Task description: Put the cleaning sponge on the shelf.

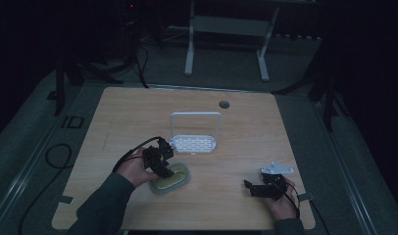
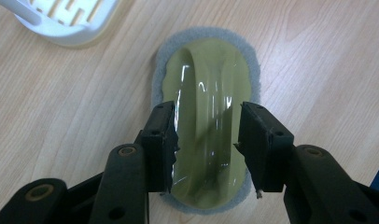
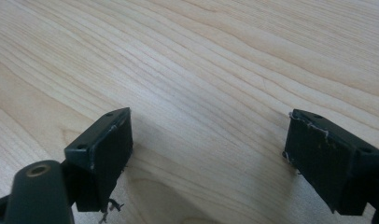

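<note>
A scrubbing pad (image 1: 175,180) (image 2: 211,88) lies flat on the table near its front left. It has an olive-green glossy top with a raised grip ridge and a grey felt base. My left gripper (image 1: 162,169) (image 2: 206,140) points down over it, and its jaws straddle the ridge on both sides. A narrow gap shows between each pad and the ridge, so the jaws stand open around it. My right gripper (image 1: 252,188) (image 3: 206,154) rests low at the front right, open wide, with only bare wood between its fingers.
A white slotted tray (image 1: 193,144) (image 2: 61,21) with a tall wire loop stands just behind the scrubbing pad, close to my left gripper. The wooden table (image 1: 128,112) has a round cable hole (image 1: 224,104) at the back. Dark floor and a metal frame lie beyond.
</note>
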The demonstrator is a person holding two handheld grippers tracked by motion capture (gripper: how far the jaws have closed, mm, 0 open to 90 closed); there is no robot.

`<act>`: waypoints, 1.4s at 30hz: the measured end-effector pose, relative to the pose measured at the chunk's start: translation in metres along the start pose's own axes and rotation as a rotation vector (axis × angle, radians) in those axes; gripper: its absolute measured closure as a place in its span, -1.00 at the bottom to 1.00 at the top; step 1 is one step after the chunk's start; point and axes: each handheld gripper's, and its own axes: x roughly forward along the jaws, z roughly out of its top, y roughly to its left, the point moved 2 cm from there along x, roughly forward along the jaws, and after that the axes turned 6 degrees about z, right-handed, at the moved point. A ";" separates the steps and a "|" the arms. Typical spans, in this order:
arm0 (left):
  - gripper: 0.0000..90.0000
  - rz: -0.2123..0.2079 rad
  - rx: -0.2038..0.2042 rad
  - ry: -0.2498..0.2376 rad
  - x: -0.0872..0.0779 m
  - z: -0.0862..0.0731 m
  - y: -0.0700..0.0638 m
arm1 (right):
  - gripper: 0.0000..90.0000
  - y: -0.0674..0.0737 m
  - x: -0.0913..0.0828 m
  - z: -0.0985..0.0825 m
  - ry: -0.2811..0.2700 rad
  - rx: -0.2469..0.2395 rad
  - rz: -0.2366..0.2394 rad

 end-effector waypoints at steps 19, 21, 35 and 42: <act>0.35 -0.015 0.039 0.151 0.012 0.012 -0.001 | -0.67 0.000 0.000 0.000 -0.001 -0.002 0.000; 0.35 -0.019 0.037 0.161 0.014 0.013 0.000 | -0.67 0.000 0.000 0.000 -0.001 -0.002 0.000; 0.45 -0.018 0.055 0.167 0.015 0.016 -0.001 | -0.67 0.000 0.000 0.000 0.000 -0.001 0.000; 0.55 -0.017 0.077 0.173 0.015 0.020 -0.001 | -0.67 0.000 0.000 0.000 -0.001 -0.003 -0.001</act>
